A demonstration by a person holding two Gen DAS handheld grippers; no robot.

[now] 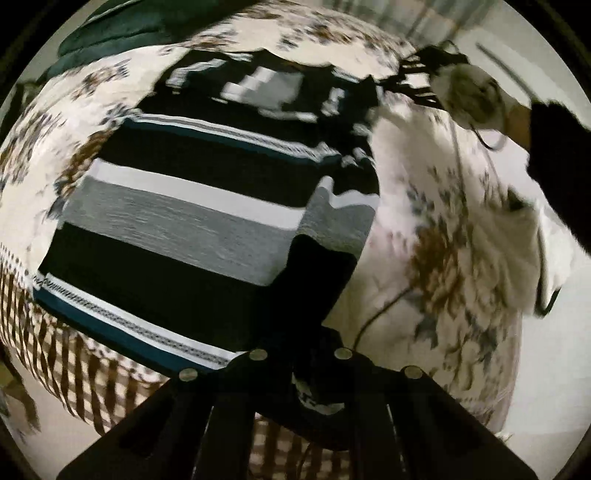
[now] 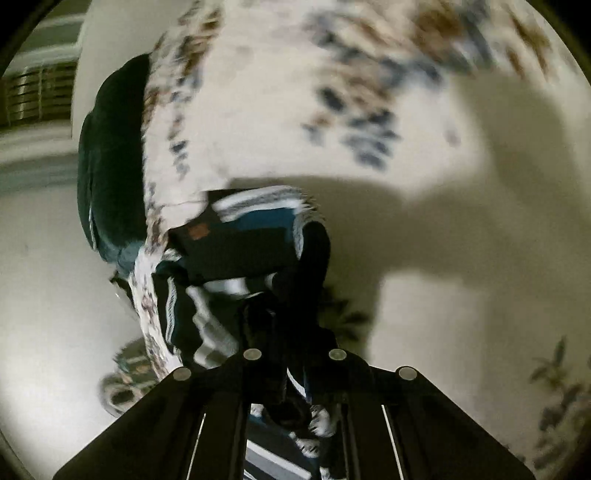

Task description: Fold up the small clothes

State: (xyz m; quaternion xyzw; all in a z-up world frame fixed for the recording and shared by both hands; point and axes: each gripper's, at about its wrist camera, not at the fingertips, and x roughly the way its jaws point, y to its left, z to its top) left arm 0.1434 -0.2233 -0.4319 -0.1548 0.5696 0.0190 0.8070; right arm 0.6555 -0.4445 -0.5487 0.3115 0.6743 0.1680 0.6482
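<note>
Left wrist view shows a striped shirt (image 1: 207,221) spread across a floral bedsheet (image 1: 443,236), filling the frame from about nine o'clock through the centre up to twelve. Its bands run black, grey, white and teal, with a narrow patterned stripe near the hem at seven o'clock. The left gripper (image 1: 301,363) sits at six o'clock with its fingers drawn close on a dark fold of the shirt's lower corner, the cloth bunched between them. At two o'clock the right gripper (image 1: 469,88) is blurred beside the shirt's far edge, a dark sleeve behind it. A dark green cushion (image 1: 122,26) lies at eleven o'clock, at the sheet's edge.

Right wrist view is heavily smeared. The right gripper (image 2: 293,363) at six o'clock has its fingers pressed together on a gathered part of the shirt (image 2: 240,251), which rises from the fingers toward the centre. The bedsheet (image 2: 295,92) fills twelve to three o'clock, and the cushion (image 2: 110,155) sits at nine o'clock.
</note>
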